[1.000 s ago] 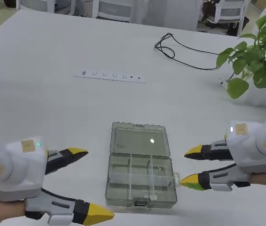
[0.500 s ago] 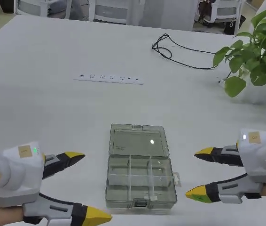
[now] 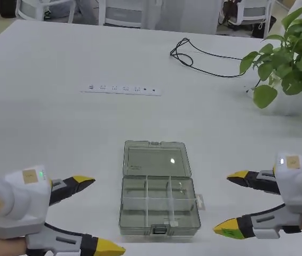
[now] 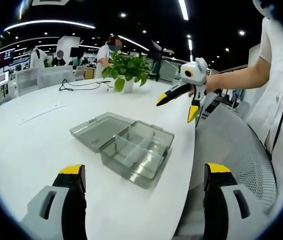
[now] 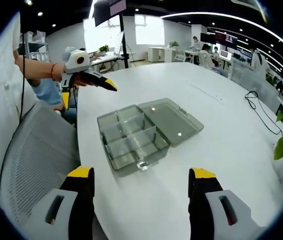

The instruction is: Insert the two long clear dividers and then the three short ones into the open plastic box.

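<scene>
Head view: the box [image 3: 159, 209] lies open on the desk [image 3: 60, 122], between the two sets of jaws and touched by neither. The left gripper [image 3: 103, 214] has its jaws spread wide and empty, with the box off its inner tip. The right gripper [image 3: 224, 203] is likewise spread and empty, and the box is just beyond its lower tip. The lid [image 3: 156, 159] lies flat beyond the tray, away from both sets of jaws. Clear dividers [image 3: 159, 198] already stand in the tray as a grid, though their number cannot be told.

The box looks like thin, stiff, smoky plastic. It is probably light and slick, so it may skate on the smooth desk when pushed. One set of jaws would do best steadying a tray wall. The dividers look thin, rigid and likely brittle, and are hard to see. Each is best pinched across its thickness at the middle of its top edge and pressed straight down.
</scene>
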